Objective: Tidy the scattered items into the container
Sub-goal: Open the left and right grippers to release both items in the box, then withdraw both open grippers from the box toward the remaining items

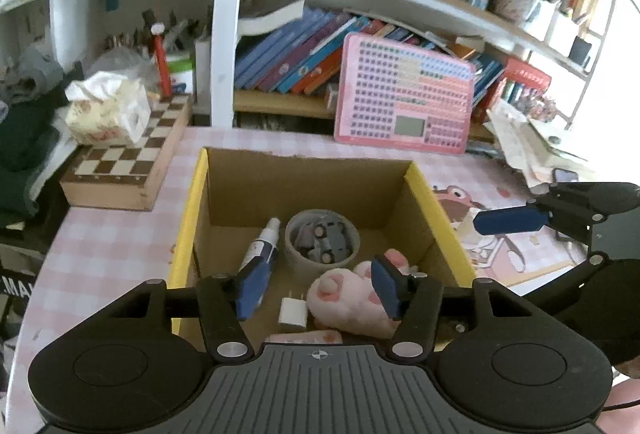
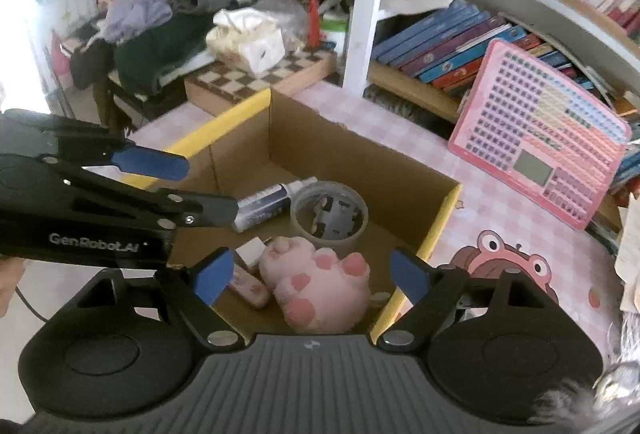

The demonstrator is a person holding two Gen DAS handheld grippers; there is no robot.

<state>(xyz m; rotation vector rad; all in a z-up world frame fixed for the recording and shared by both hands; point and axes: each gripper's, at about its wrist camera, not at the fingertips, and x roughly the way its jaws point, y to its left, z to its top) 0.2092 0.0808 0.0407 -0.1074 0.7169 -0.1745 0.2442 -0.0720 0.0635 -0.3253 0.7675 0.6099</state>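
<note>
Pink plush paw (image 2: 316, 280) lying in yellow-rimmed cardboard box (image 1: 188, 218); hovering above with left claw (image 1: 318, 288) half-open, right claw (image 2: 310, 274) wide, both empty; risking snagging box rim if dropping low.

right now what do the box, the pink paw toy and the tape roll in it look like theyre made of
Box: brown corrugated cardboard, matt inside, with yellow printed outer faces showing at the rim.
Paw toy: soft plush fabric, fuzzy surface with darker pink pads, probably stuffed.
Tape roll: looks like clear glossy plastic tape, since a small grey toy inside shows through its wall.
</note>
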